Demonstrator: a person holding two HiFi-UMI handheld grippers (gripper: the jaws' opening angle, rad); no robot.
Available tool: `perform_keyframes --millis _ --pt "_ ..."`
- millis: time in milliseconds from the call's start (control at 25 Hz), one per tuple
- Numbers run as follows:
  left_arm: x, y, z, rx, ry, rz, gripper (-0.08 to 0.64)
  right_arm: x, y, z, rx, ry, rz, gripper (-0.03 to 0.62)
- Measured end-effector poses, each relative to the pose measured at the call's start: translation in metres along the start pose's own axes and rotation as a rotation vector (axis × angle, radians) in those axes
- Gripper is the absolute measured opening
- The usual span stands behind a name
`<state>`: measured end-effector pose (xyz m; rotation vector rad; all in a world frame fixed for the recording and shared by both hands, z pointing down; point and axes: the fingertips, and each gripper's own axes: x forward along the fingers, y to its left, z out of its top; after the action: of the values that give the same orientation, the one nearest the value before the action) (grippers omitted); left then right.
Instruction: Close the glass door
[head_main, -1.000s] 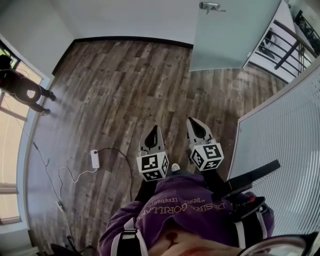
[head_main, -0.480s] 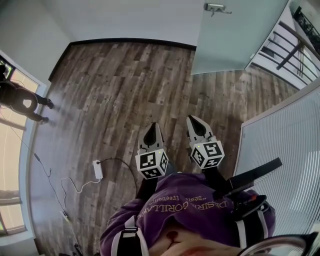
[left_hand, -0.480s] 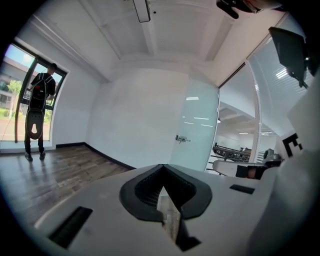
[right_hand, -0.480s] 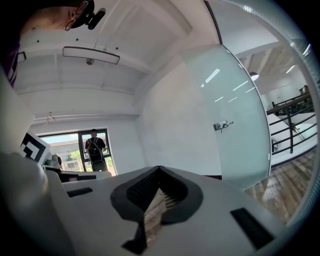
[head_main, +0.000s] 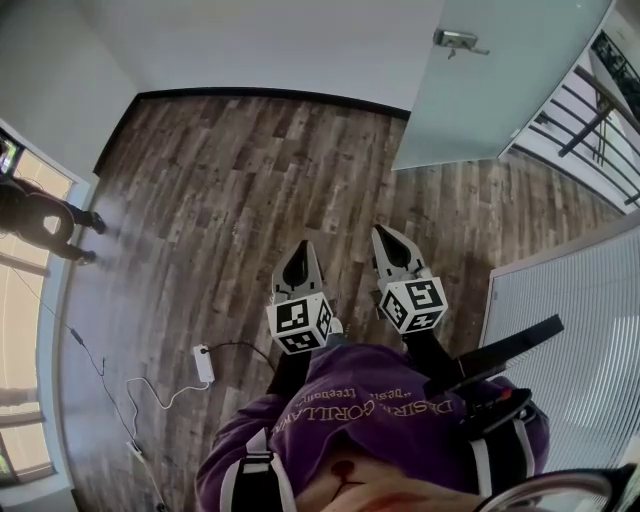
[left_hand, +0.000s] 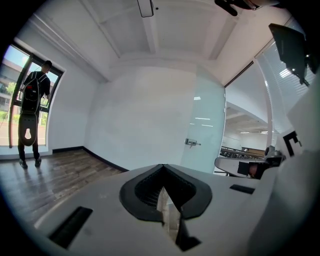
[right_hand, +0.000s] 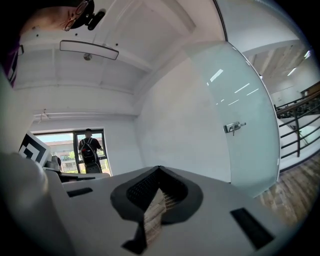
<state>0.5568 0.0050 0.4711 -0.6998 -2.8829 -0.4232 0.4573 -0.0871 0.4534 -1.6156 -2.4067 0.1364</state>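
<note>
Frosted glass, pale green, makes the glass door (head_main: 500, 80), and I judge that it stands open, because the railing (head_main: 590, 110) shows past its right edge. From the door, both my tools are well apart, back over the wooden floor (head_main: 250, 180) and to its left side. The right tool (head_main: 383, 235) is the nearer one to the door and the left tool (head_main: 303, 247) lies beyond it, further from the door. Each tool has its jaws pressed together with nothing between them, and both point almost level toward the wall left of the door. The metal handle (head_main: 458, 41) sits high on the door face turned to me. The step in hand, I think, is the approach. To do it well I should come close to the handle side, place a closed tool flat against the glass near the handle, and push slowly, so the tip does not slip on the smooth glass.
</note>
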Motion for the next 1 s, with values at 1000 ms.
perform_keyframes --millis 1000 --pt "0.185 0.108 0.018 -0.077 0.061 0.063 0.001 0.221 -0.059 0.006 0.005 0.075 0.015 -0.011"
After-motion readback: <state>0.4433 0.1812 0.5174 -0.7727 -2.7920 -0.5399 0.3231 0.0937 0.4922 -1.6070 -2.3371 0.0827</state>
